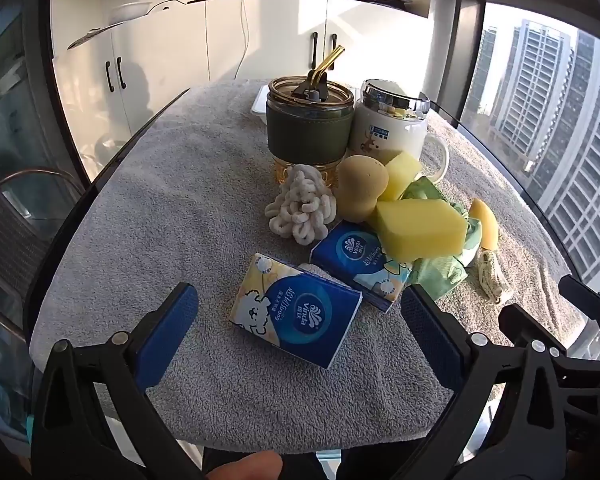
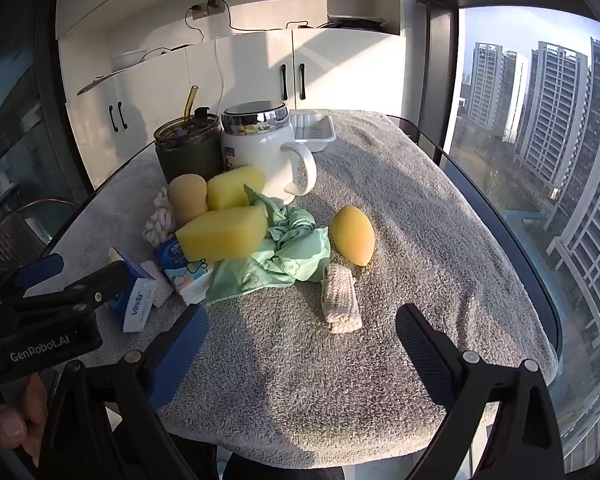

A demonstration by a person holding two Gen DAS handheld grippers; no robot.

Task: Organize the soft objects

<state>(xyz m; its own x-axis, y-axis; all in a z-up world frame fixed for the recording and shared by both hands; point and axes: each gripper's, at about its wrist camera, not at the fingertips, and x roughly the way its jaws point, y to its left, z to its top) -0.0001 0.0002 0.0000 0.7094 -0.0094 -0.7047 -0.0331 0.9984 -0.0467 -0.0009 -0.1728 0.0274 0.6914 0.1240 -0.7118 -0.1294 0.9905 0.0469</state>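
Note:
A heap of soft things lies on the grey towel [image 1: 180,184]: two blue tissue packs [image 1: 296,316] [image 1: 360,264], yellow sponges [image 1: 420,232] [image 2: 224,234], a tan sponge [image 1: 360,192], a white knotted rope [image 1: 300,208], a green cloth [image 2: 288,256], an egg-shaped yellow sponge [image 2: 354,234] and a small knitted pad [image 2: 340,298]. My left gripper [image 1: 300,332] stands open, hovering just short of the nearest tissue pack. My right gripper [image 2: 302,340] is open too, over bare towel just short of the knitted pad. Neither holds anything.
A green tumbler with a straw [image 1: 310,120] and a white lidded mug [image 1: 388,124] stand behind the heap. A white tray [image 2: 312,128] sits at the far edge. The table edge drops off near a large window [image 2: 540,120] on the right; white cabinets [image 1: 148,60] stand behind.

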